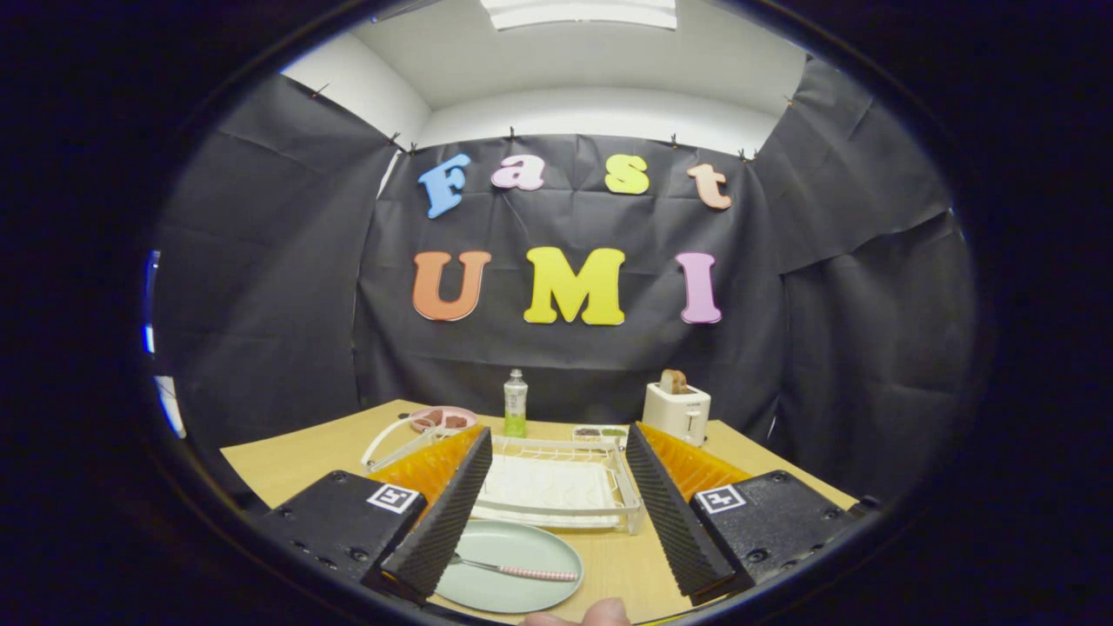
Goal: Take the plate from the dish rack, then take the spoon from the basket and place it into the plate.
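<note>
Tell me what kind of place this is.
Likely a staged kitchen tabletop in a recording booth: a dish rack, toaster and plate with spoon on a wooden table; open gripper above.

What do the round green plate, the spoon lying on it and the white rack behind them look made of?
The round pale green plate looks like matte plastic or melamine, with no gloss. The spoon has a shiny, likely metal bowl and neck and a pink, seemingly coated handle. The white dish rack looks like coated wire or plastic. The gripper hangs open.

I see the spoon (518,570) lying in the plate (509,565) on the counter (287,465), between my claw (554,500)'s parted fingers; the dish rack (556,485) sits just behind, bottle (516,404) and toaster (676,412) beyond.
</note>
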Action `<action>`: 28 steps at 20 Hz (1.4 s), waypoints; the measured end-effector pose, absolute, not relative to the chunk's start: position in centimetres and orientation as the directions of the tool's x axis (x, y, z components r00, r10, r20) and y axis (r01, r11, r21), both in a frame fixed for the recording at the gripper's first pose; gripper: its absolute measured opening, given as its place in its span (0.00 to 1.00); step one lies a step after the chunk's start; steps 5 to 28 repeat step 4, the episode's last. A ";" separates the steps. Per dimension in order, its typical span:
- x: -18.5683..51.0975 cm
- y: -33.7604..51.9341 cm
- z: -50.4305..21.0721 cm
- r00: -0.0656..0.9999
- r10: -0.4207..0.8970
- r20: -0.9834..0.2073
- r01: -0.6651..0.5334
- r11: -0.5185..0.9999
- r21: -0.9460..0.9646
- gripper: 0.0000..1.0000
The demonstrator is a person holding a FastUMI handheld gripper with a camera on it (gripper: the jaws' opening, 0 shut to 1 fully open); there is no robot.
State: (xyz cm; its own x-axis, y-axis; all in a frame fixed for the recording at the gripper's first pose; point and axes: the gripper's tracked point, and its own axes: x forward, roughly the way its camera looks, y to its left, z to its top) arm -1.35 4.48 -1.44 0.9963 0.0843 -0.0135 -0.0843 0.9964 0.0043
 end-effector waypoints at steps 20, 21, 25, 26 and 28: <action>-1.5 4.9 -0.6 0.998 0.067 0.002 -0.067 0.998 0.019 1.00; -1.5 4.9 -0.6 0.998 0.067 0.002 -0.067 0.998 0.019 1.00; -1.5 4.9 -0.6 0.998 0.067 0.002 -0.067 0.998 0.019 1.00; -1.5 4.9 -0.6 0.998 0.067 0.002 -0.067 0.998 0.019 1.00; -1.5 4.9 -0.6 0.998 0.067 0.002 -0.067 0.998 0.019 1.00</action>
